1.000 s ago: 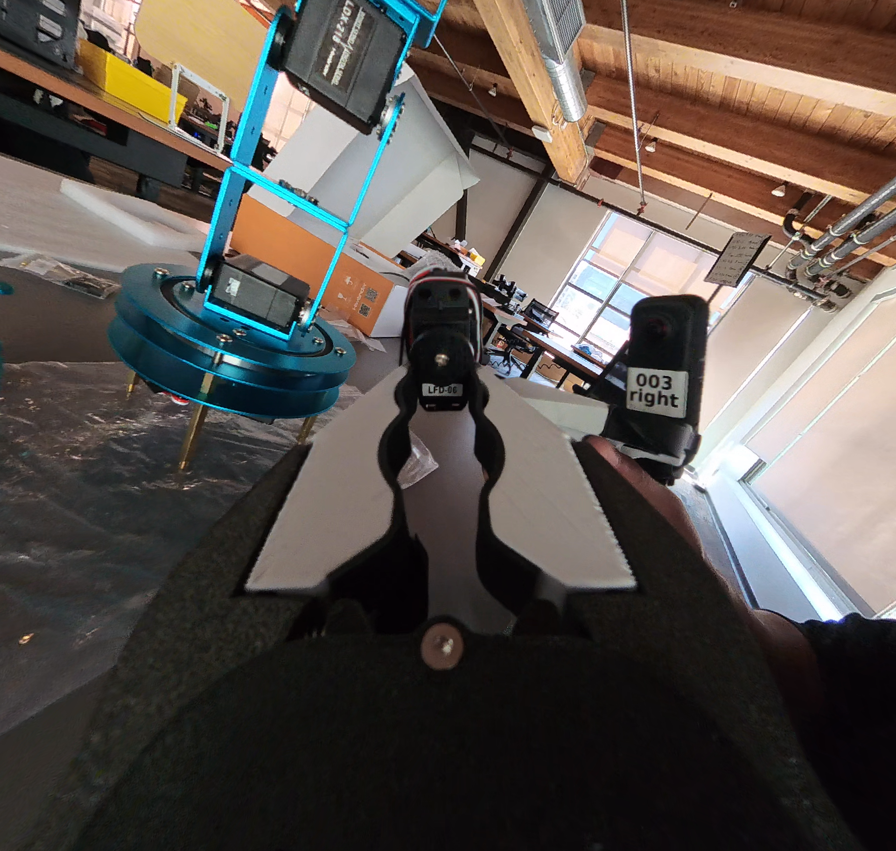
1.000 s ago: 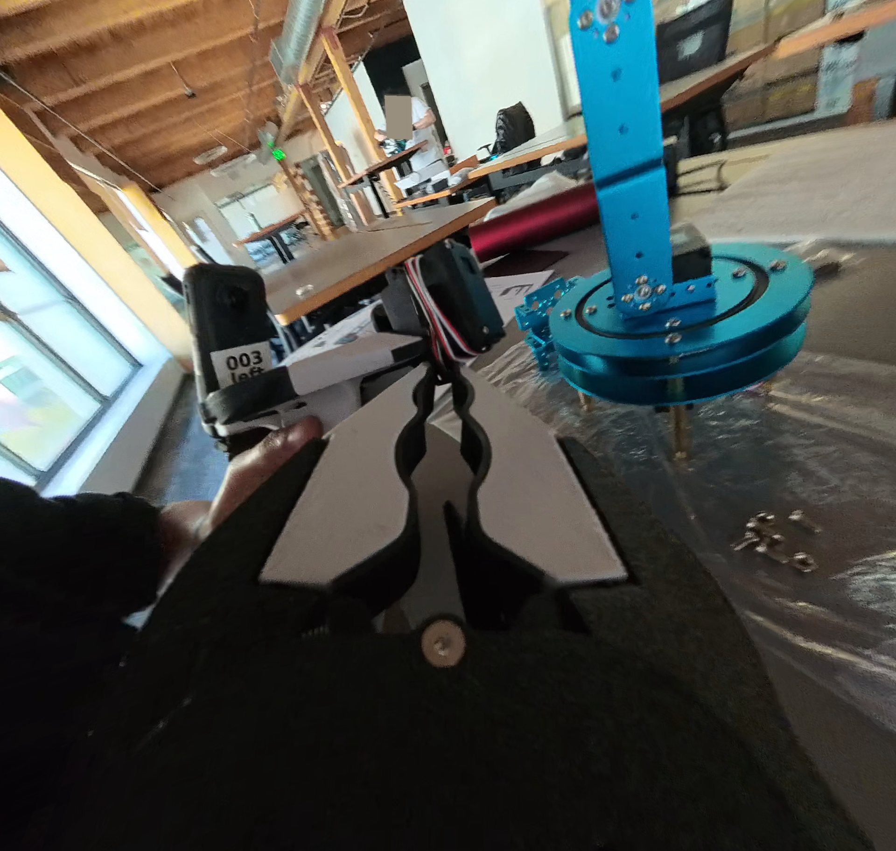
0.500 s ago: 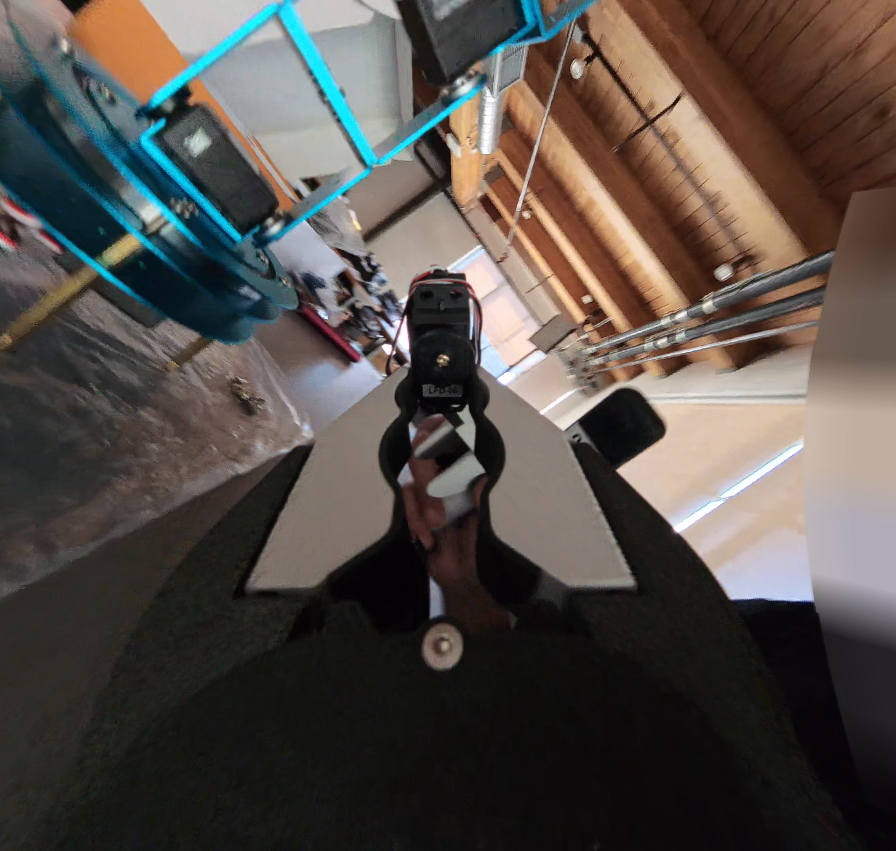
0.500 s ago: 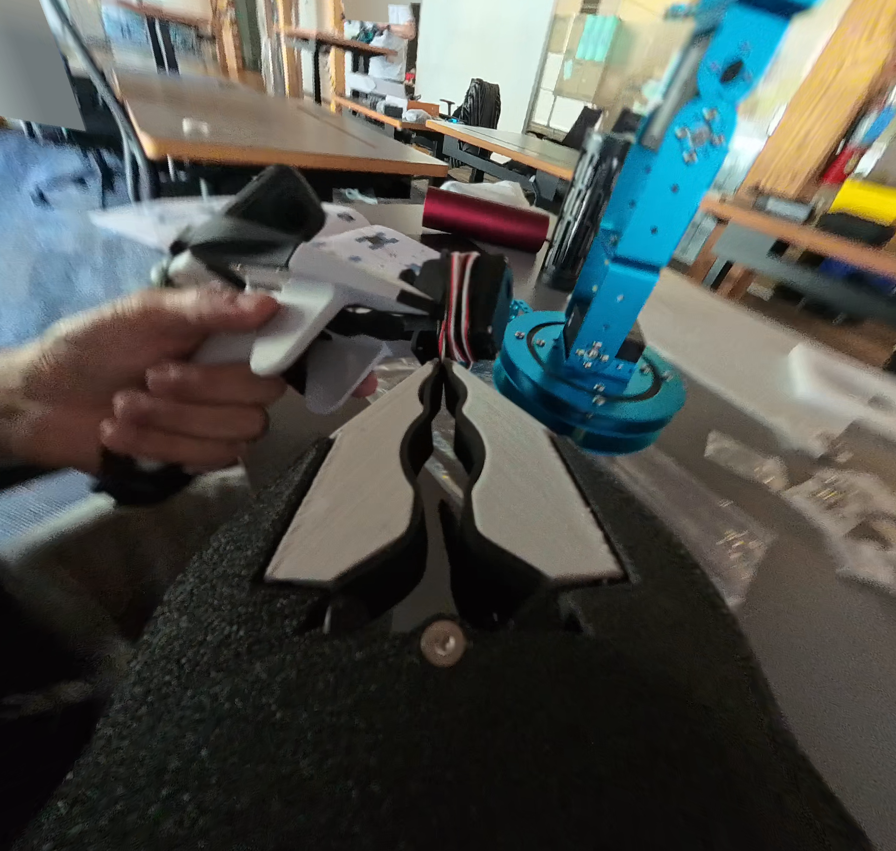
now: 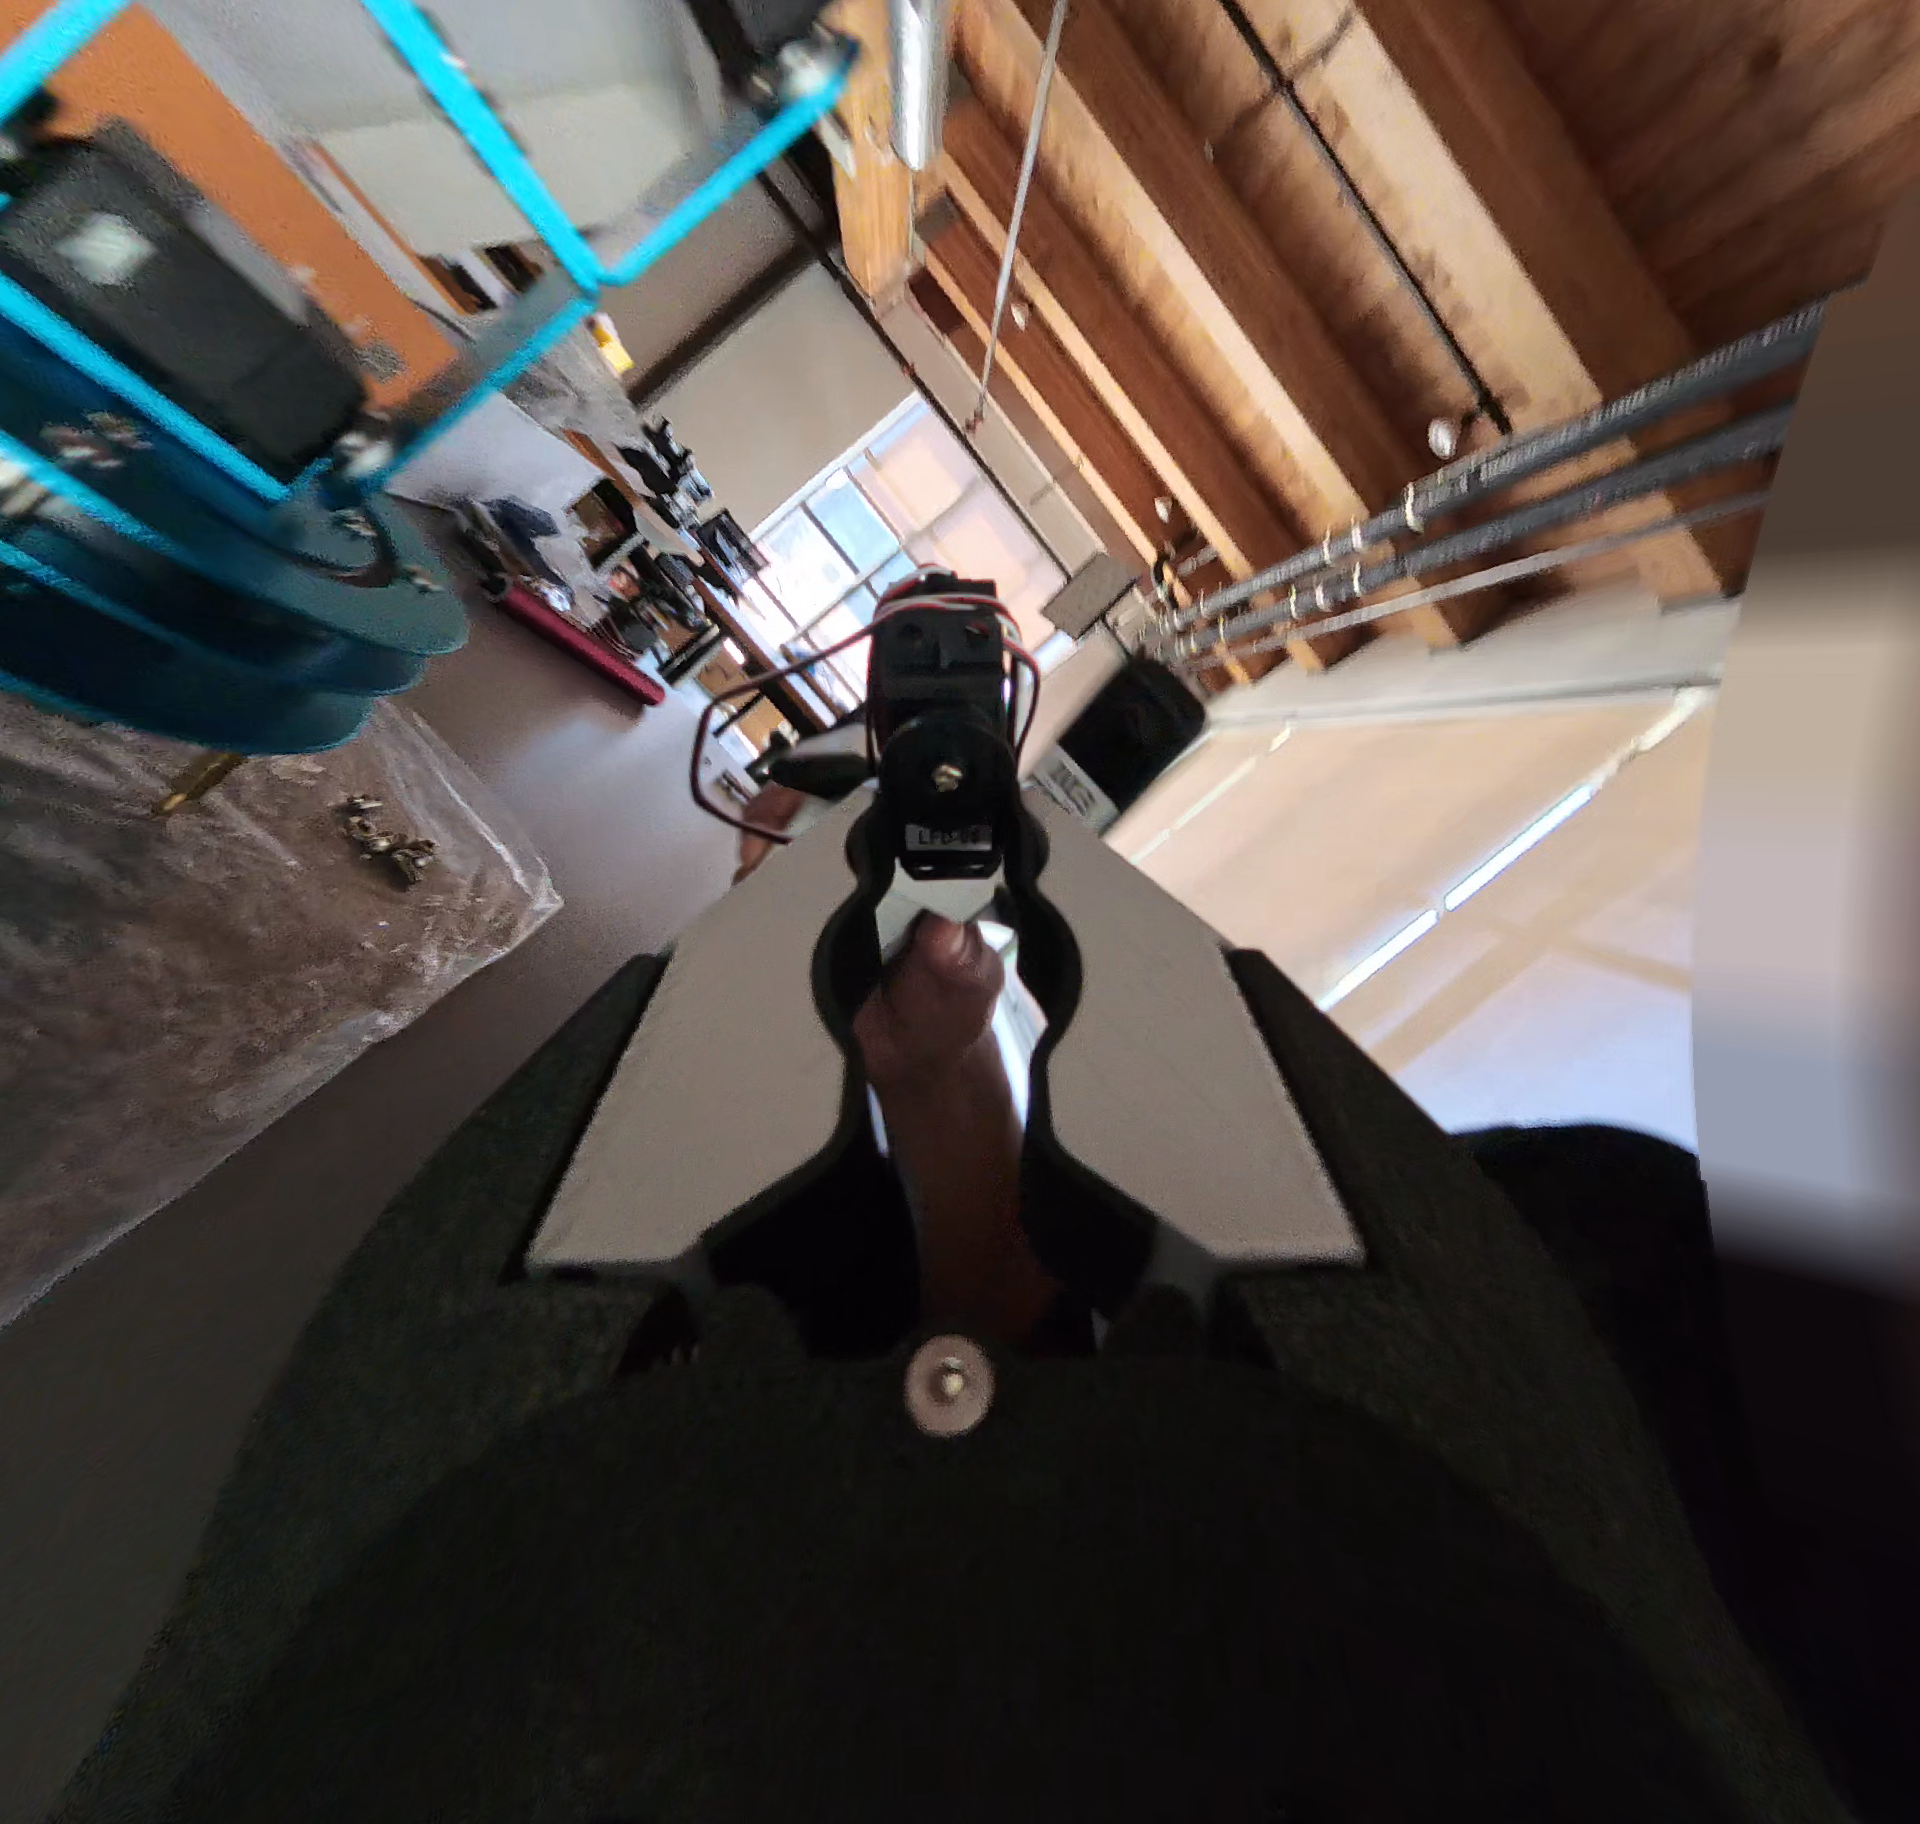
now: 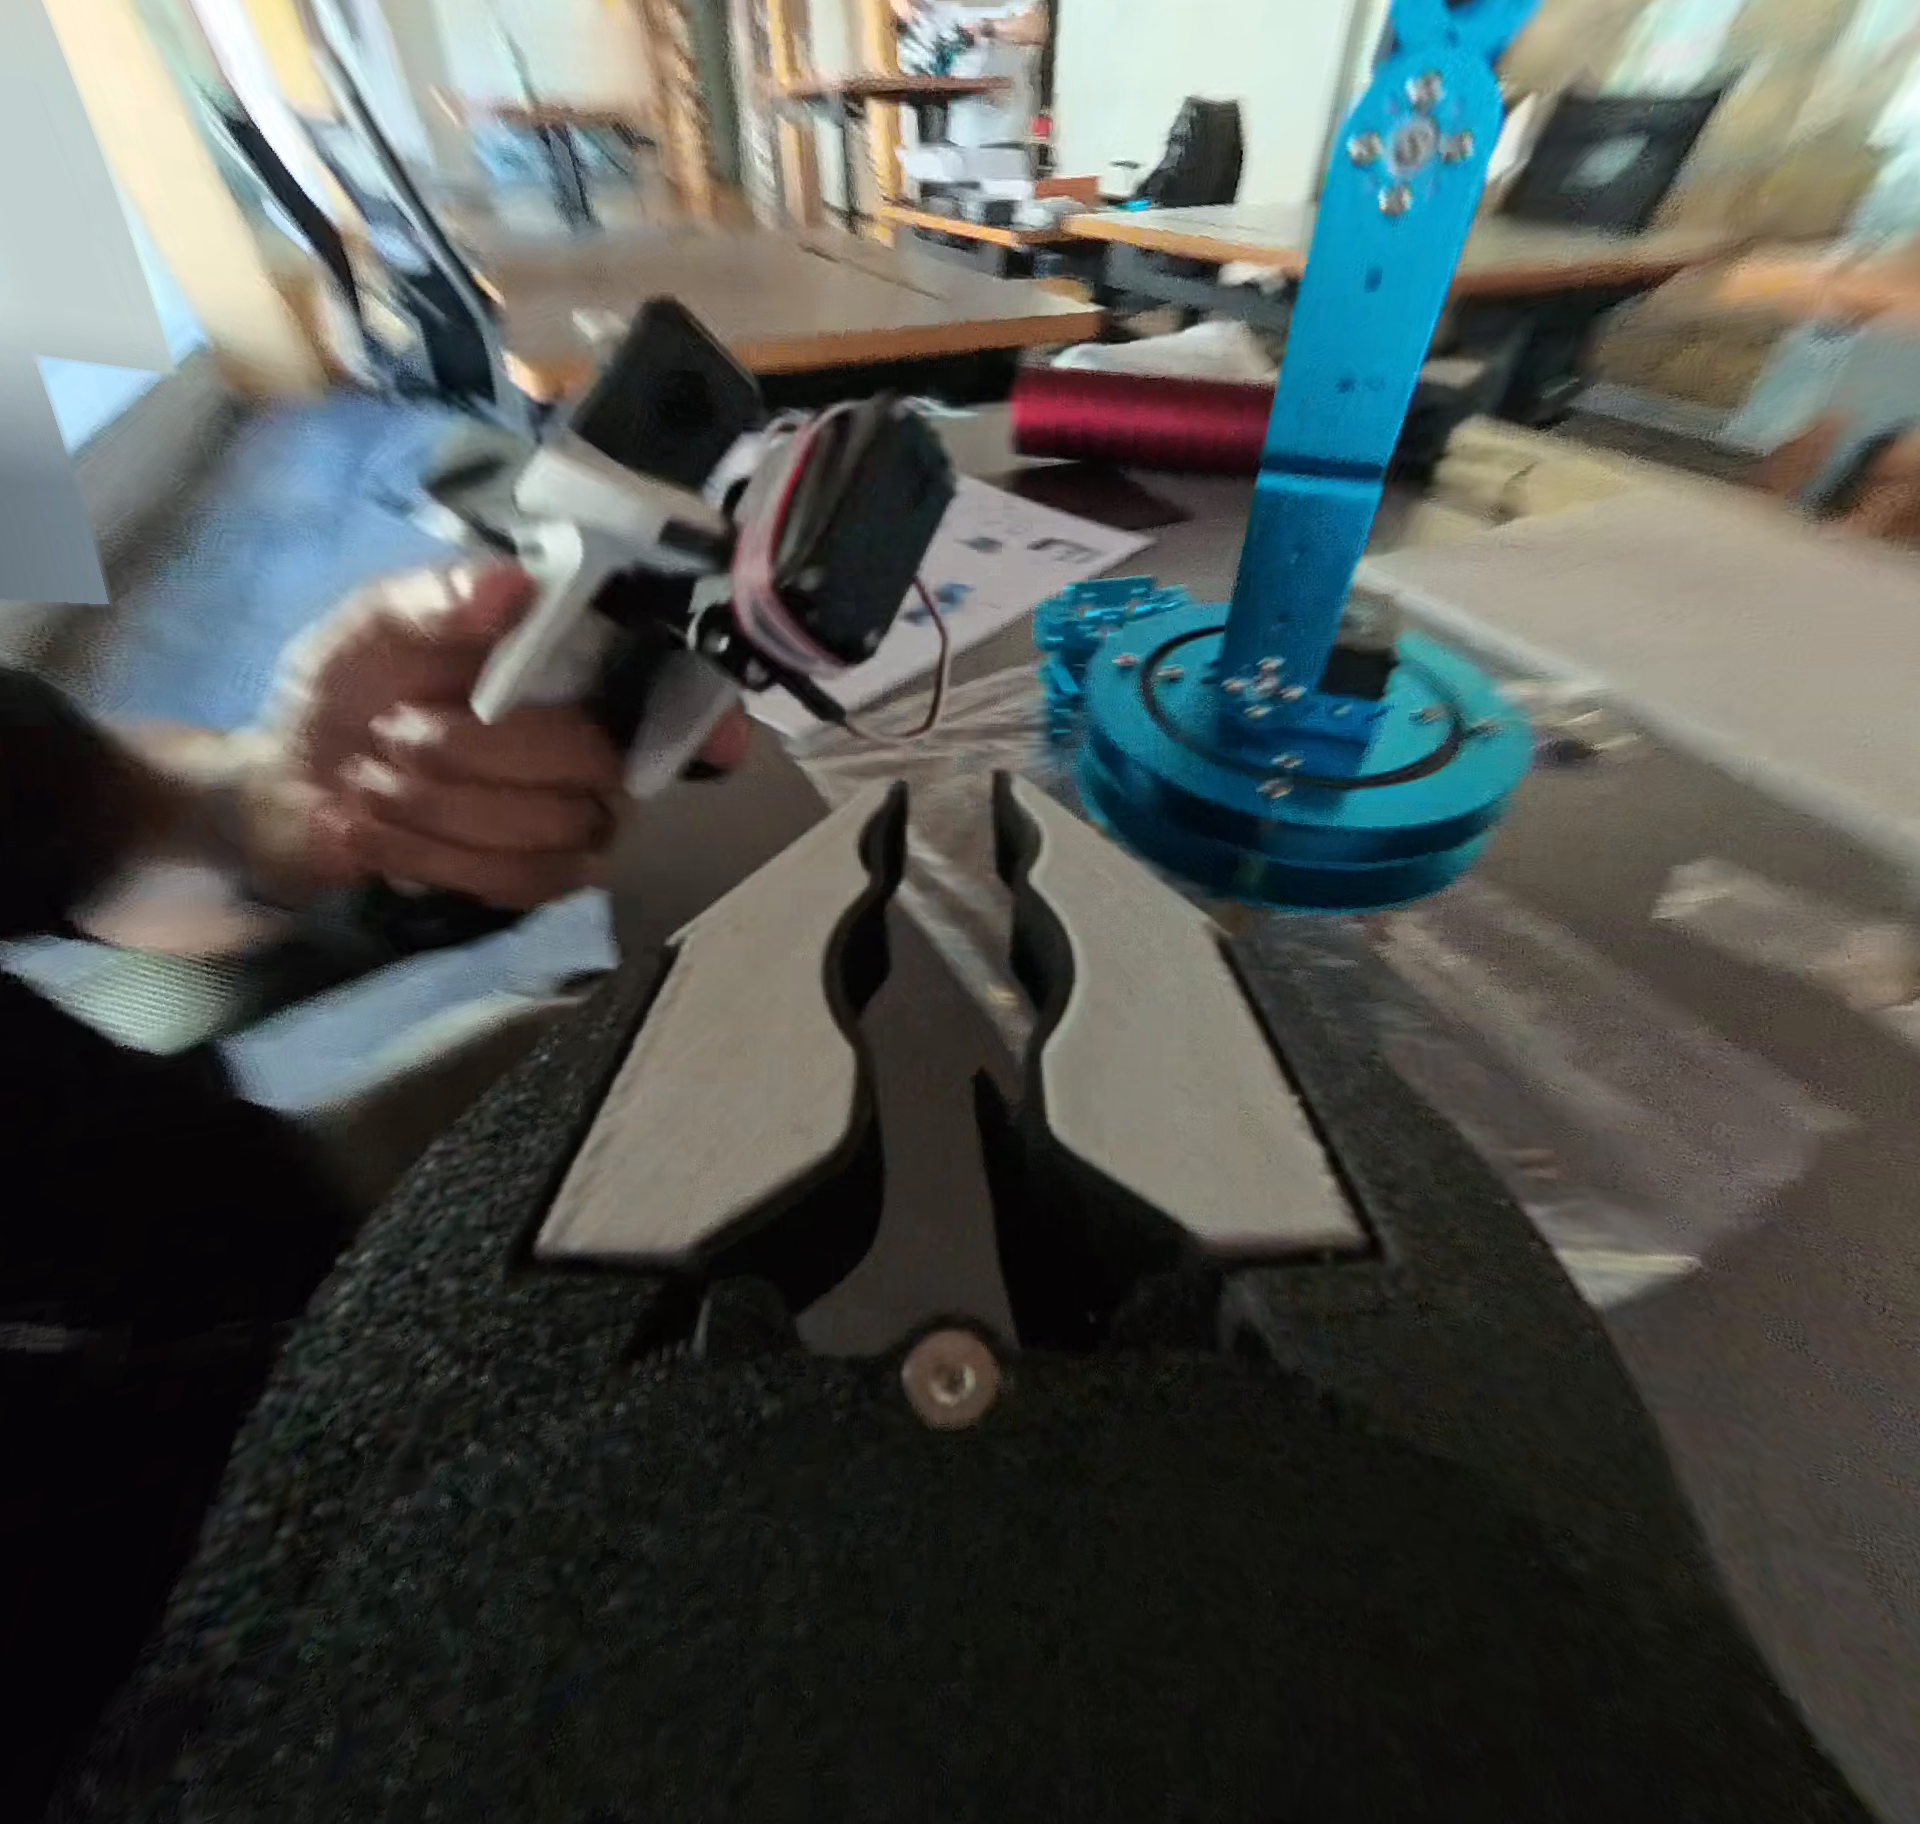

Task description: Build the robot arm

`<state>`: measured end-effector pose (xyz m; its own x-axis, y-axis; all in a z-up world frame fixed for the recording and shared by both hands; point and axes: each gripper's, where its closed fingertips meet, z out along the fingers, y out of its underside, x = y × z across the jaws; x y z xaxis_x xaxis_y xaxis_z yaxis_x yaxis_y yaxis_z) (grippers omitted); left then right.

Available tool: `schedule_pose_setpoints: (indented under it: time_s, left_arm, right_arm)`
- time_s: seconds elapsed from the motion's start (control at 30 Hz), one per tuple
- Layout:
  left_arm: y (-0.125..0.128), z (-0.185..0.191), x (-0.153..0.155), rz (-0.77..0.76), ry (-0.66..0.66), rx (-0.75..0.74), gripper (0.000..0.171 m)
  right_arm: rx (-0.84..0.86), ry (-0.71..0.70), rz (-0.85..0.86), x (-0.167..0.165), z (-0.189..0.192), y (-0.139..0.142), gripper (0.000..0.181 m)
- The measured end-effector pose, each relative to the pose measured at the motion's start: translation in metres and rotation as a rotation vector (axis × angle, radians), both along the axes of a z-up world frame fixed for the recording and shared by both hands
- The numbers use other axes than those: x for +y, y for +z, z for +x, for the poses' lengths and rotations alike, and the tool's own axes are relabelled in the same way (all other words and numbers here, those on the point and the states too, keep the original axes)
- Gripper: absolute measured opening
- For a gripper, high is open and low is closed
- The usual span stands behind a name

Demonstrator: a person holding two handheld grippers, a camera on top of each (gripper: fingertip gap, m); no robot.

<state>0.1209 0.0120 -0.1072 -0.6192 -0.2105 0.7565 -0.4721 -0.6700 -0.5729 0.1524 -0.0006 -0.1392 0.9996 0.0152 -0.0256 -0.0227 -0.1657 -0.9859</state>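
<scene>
Nearest the table edge, the right gripper [image 6: 945, 798] hangs empty with its jaws slightly parted; a second ago they were pinched on the black servo motor [image 5: 940, 704]. Just beyond it, the left gripper [image 5: 940, 865] alone clamps that servo, wires trailing, lifted off the plastic sheet [image 6: 1403, 1026]. Farther back stands the blue arm base [image 6: 1299, 798], now clear of both grippers.

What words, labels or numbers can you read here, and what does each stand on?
White label on the black motor in the left gripper: blurred, unreadable.
White label on the second motor in the blue frame: blurred.
Printed white sheet: blurred.
No text reads clearly.
</scene>
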Motion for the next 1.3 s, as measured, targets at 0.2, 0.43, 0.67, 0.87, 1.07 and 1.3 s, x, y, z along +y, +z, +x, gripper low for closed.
schedule_pose_setpoints:
  time_s: [0.2, 0.43, 0.67, 0.87, 1.07, 1.3]
  left_arm:
    - [0.018, -0.043, -0.039, 0.045, -0.404, -0.036, 0.020]
    - [0.005, -0.076, -0.053, 0.292, -0.635, -0.024, 0.019]
    - [-0.036, -0.044, -0.026, 0.944, -0.396, -0.092, 0.019]
    - [0.002, -0.014, -0.016, 0.946, -0.125, -0.221, 0.019]
    - [0.027, -0.052, -0.037, 0.629, -0.351, -0.212, 0.018]
    - [-0.002, 0.002, 0.013, 0.825, -0.015, -0.084, 0.020]
  right_arm:
    - [0.481, 0.532, 0.027, -0.010, -0.058, 0.012, 0.044]
    - [0.294, 0.856, 0.011, -0.040, -0.102, 0.020, 0.001]
    - [0.017, 0.587, 0.018, -0.043, -0.047, 0.052, 0.000]
    - [-0.174, 0.568, -0.259, -0.044, -0.076, 0.003, 0.002]
    - [-0.302, -0.031, -0.322, -0.034, 0.042, -0.004, 0.001]
    - [-0.288, 0.542, -0.037, -0.095, -0.077, 0.062, 0.001]
